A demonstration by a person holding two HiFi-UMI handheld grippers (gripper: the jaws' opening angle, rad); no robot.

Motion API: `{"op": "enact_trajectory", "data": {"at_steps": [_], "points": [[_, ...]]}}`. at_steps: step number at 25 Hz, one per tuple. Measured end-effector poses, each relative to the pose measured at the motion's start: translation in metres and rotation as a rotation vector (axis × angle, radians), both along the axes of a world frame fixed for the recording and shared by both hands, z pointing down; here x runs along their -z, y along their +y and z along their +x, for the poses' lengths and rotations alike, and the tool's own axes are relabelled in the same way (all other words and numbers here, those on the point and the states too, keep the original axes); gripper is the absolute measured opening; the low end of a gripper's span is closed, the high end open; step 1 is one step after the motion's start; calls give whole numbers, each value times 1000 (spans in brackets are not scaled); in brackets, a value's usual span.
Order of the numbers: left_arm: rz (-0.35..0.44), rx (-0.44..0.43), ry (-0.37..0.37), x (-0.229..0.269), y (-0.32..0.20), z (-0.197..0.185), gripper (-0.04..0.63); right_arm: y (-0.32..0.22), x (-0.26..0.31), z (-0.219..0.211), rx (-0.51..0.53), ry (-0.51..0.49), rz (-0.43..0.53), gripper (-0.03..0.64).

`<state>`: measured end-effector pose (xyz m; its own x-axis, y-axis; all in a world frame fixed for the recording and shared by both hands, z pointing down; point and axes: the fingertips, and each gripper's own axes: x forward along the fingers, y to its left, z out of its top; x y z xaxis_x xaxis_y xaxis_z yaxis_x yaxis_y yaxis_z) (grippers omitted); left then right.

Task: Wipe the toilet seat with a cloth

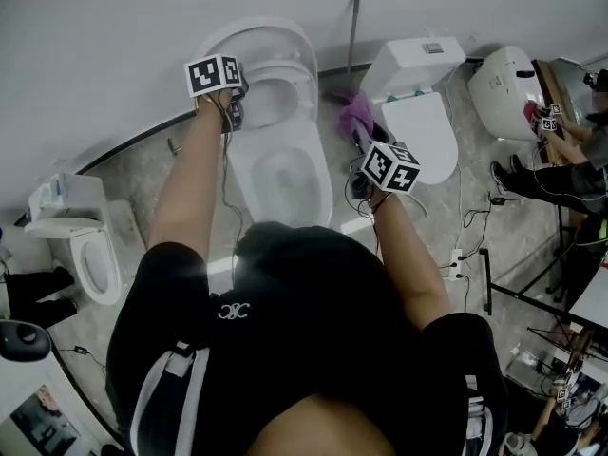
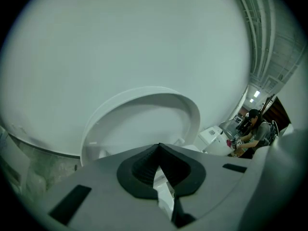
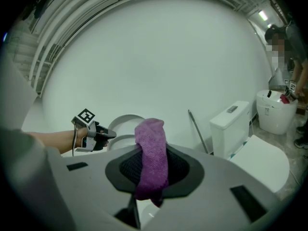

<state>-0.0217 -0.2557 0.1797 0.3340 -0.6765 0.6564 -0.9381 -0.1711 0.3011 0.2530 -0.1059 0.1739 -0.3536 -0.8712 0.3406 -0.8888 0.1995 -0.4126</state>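
The cloth (image 3: 151,150), purple and nubbly, sits folded in a hump, pinched by the right tool (image 3: 150,179) just right of the toilet (image 1: 285,174). Its lower end hides behind the pads. The left tool (image 2: 159,165) is pressed together by the seat (image 1: 296,72); I can't tell if they touch.

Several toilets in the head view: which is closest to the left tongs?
The middle toilet, directly ahead of the person, lid raised against the wall. The left tongs are at its rim; the others stand off to either side.
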Motion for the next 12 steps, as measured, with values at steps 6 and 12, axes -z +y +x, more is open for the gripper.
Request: {"op": "enact_trajectory", "data": {"at_steps": [6, 12], "points": [[31, -22, -33, 4, 61, 19, 9, 8, -8, -1, 61, -20, -4, 80], [35, -72, -124, -5, 145, 46, 9, 19, -18, -14, 157, -31, -15, 80]]}}
